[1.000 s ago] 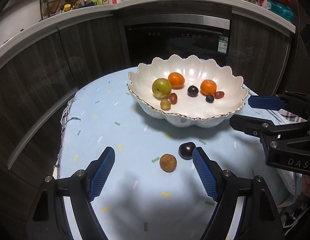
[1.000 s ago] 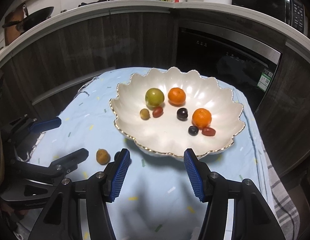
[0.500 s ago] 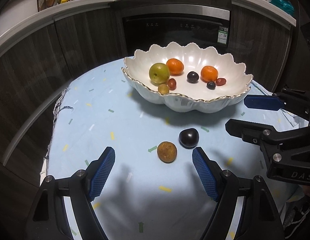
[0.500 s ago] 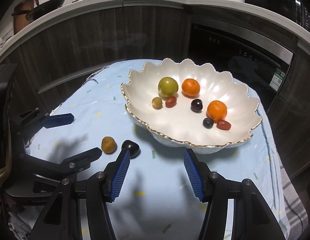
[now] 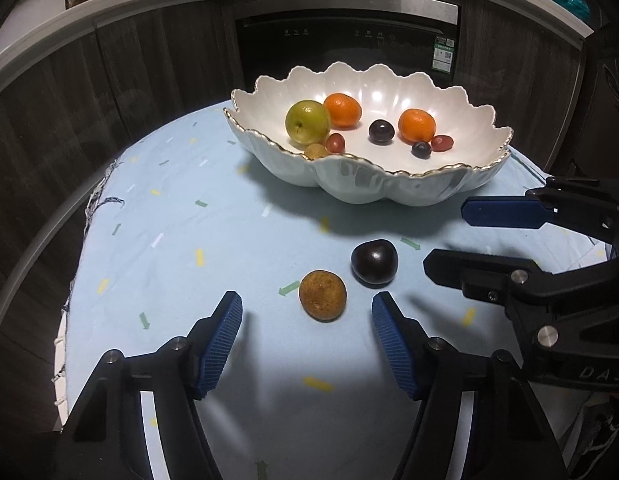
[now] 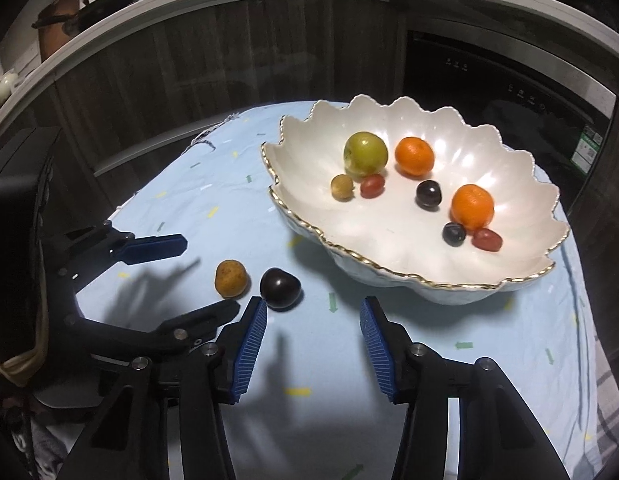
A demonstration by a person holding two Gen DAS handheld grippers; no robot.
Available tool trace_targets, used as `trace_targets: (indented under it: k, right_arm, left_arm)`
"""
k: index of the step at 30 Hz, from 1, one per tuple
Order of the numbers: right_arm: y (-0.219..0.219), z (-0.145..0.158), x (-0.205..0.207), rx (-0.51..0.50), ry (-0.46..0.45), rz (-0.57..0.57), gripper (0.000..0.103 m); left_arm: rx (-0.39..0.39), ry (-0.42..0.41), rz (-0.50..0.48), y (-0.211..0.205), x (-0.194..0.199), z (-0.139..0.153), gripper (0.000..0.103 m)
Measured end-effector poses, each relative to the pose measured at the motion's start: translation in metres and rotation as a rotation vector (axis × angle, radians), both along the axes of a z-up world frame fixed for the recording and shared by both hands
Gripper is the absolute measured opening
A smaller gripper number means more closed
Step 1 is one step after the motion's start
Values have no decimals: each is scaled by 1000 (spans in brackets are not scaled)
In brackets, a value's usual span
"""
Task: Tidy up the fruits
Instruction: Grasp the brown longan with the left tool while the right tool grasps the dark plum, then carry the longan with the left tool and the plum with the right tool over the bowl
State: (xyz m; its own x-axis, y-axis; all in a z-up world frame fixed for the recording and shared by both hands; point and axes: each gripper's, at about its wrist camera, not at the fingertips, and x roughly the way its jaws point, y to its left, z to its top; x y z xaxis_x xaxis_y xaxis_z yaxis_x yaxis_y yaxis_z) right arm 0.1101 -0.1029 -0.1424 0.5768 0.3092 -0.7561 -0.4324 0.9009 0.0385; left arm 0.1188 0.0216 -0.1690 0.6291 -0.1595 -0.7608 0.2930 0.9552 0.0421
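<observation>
We see both grippers angled steeply down over the pale blue tablecloth (image 5: 181, 240). The left gripper (image 5: 307, 314) has just been closing its jaws, yet they stand spread with nothing pinched; the brown fruit (image 5: 322, 295) lies on the cloth just ahead of the gap between its blue pads. The right gripper (image 6: 312, 320) has also just been narrowing, spread and empty; the dark plum (image 6: 280, 288) sits just beside its left pad, perhaps touching, though we cannot tell. The plum and brown fruit lie close together in front of the scalloped white bowl (image 5: 389, 188), which holds the other fruits. The bowl's near rim partly hides a small tan fruit (image 5: 316, 151) in the left view.
</observation>
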Motion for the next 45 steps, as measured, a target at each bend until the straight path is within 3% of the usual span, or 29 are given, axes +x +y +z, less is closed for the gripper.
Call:
trace_targets:
  k: [22, 25, 32, 36, 45]
  right_arm:
    - [22, -16, 28, 51, 92, 37, 45]
    - [25, -18, 32, 40, 110, 37, 35]
    - [24, -22, 36, 53, 138, 18, 34]
    - [22, -25, 39, 61, 158, 4, 31]
    - [22, -23, 38, 53, 147, 4, 29]
  left_arm:
    - [-58, 66, 9, 4, 14, -11, 43]
    - [-55, 64, 5, 3, 14, -11, 40]
    - [-67, 67, 4, 1, 16, -11, 36]
    - [-68, 66, -13, -2, 15, -11, 27]
    - [-70, 63, 1, 0, 16, -11, 27]
